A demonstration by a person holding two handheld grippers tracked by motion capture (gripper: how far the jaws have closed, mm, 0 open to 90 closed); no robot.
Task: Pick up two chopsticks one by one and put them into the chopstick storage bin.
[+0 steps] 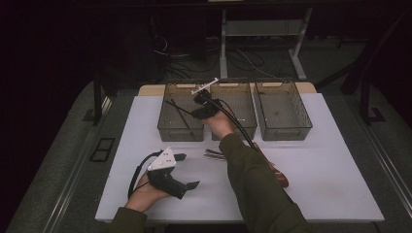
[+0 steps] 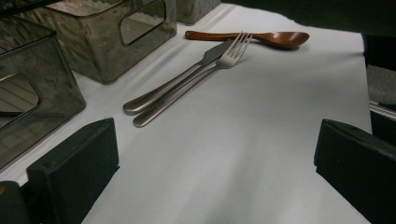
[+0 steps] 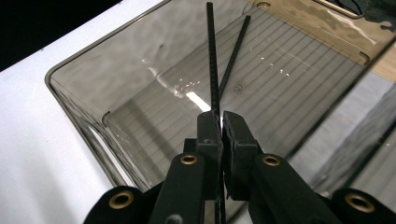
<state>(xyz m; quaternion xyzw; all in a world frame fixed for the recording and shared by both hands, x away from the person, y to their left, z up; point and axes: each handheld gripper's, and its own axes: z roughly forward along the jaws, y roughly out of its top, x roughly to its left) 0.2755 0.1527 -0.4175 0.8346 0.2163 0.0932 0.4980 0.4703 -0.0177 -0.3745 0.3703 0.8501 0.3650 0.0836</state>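
I see a white table cover [image 1: 335, 160] under three smoke-grey, see-through bins [image 1: 180, 114], their floors lined with fine ribs. My right gripper [image 3: 219, 122] is black with brass-coloured rivets and pinches a thin black chopstick [image 3: 213, 60]; a second black chopstick [image 3: 233, 53] lies in the bin. My left gripper [image 1: 180, 171] is black with a pale grey plate. A silver fork [image 2: 187, 86], silver knife [image 2: 173, 84] and reddish-brown wooden spoon [image 2: 252, 37] lie nearby. My sleeve [image 1: 257, 184] is olive green.

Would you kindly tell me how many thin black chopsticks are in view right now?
2. One thin black chopstick is clamped in the right gripper over the leftmost smoky clear plastic bin. The other black chopstick lies slanted inside that bin. No others show.
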